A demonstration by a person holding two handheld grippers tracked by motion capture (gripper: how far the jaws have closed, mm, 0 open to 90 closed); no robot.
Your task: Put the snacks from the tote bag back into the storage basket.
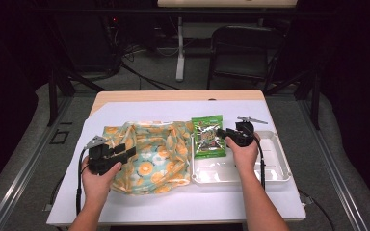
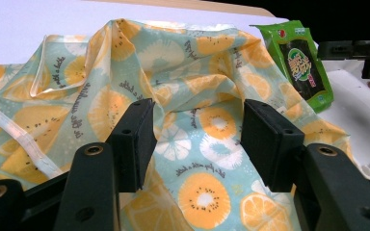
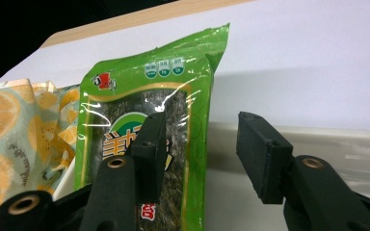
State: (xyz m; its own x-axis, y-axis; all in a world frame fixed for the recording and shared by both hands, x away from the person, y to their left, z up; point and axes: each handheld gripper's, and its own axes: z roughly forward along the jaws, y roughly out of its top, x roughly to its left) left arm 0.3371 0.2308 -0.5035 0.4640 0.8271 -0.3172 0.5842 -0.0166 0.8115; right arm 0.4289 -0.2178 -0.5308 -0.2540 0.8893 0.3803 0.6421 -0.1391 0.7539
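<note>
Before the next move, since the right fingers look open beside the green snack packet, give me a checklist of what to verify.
1. Right gripper fingers open, nothing pinched between them: ok.
2. Green foil snack packet free of the right fingers: ok; one finger stands in front of the packet, contact cannot be told.
3. Packet fully inside the white plastic tray: not ok; it lies across the tray's left rim, partly against the bag.
4. Left gripper fingers open over the orange-slice patterned fabric bag, no cloth gripped: ok.
5. Bag mouth held open for the packet: cannot tell; the cloth lies crumpled.
</note>
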